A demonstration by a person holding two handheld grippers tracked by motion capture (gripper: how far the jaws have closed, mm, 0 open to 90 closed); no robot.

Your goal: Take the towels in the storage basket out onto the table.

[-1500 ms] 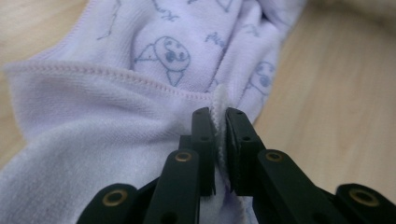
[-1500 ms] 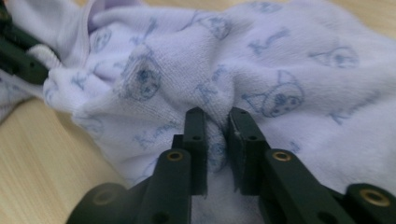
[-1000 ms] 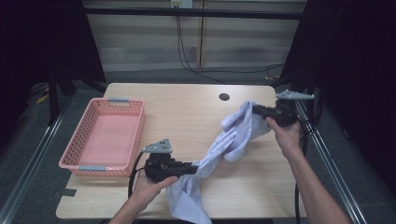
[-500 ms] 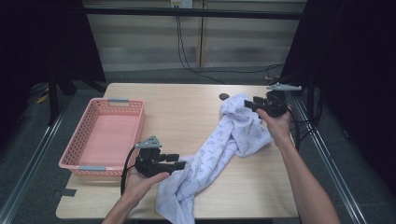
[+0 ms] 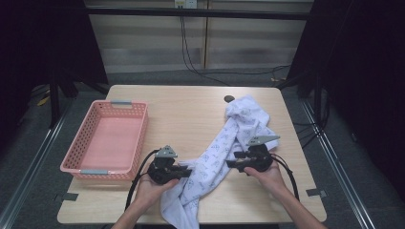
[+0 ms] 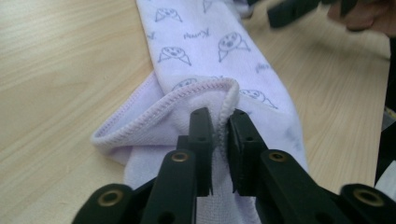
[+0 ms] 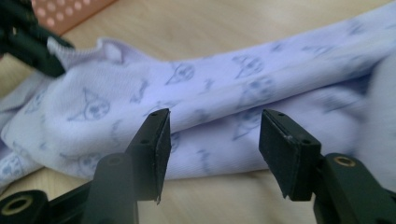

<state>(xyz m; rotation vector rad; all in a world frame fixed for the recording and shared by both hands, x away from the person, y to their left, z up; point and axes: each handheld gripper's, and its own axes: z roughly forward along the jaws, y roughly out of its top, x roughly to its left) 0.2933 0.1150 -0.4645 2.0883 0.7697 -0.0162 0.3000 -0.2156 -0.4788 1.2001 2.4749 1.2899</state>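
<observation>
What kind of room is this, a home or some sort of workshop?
Probably a lab or recording booth, not a home. A bare wooden table stands between dark curtains, cables hang down the back wall, and the person handles a printed cloth beside a pink basket.

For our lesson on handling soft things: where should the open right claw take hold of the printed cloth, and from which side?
Grip the long upper edge of the cloth, the bunched strip in front of the right claw. Come in low and level from the table's right side, where that claw already faces it. The left claw pinches a hemmed fold, so a second hold could likely spread it.
</observation>
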